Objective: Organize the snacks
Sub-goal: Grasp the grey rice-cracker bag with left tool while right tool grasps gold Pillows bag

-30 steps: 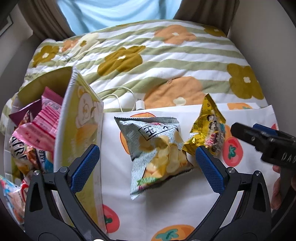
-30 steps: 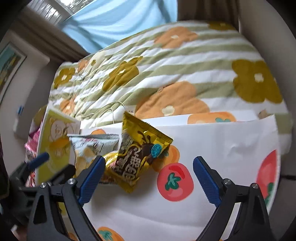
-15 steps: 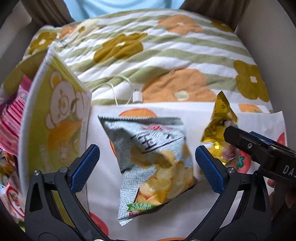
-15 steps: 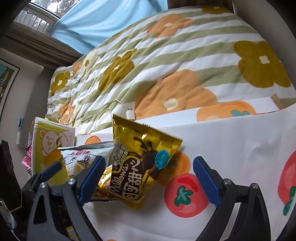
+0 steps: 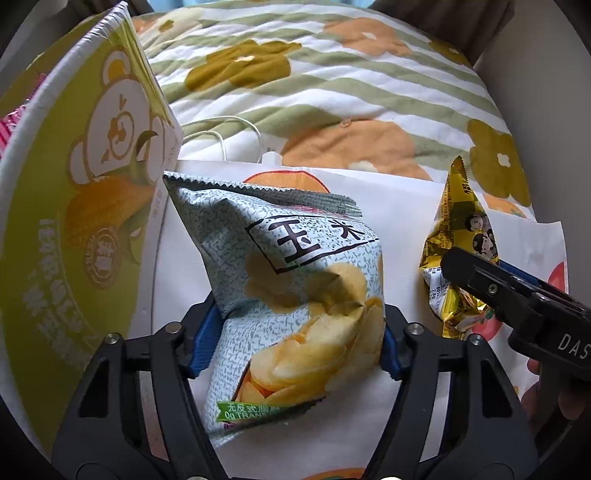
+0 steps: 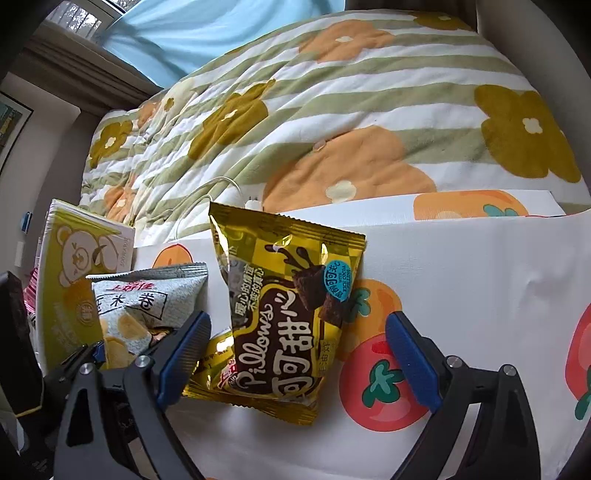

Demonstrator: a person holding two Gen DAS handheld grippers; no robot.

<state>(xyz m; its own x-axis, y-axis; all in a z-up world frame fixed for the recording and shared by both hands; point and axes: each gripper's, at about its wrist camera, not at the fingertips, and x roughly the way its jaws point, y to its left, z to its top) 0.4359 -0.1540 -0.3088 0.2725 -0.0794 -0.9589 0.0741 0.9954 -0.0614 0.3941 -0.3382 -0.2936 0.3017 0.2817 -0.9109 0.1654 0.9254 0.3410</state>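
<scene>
Left wrist: left gripper clamped on chip bag, mid-frame. Next, likely lift toward box, left. Right gripper apart around cocoa bag.

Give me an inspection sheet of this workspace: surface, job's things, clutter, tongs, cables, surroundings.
Surface: white fruit-print sheet laid over a flower-patterned quilt.
Job's things: grey chip bag; gold Pillows bag; yellow bear-print box at the left with packets inside.
Clutter: nothing seen.
Tongs: left tongs shut on the grey chip bag; right tongs open, straddling the gold Pillows bag, which lies on the sheet.
Cables: white charging cable with its plug on the quilt, behind the sheet.
Surroundings: blue curtain and window at the back.
</scene>
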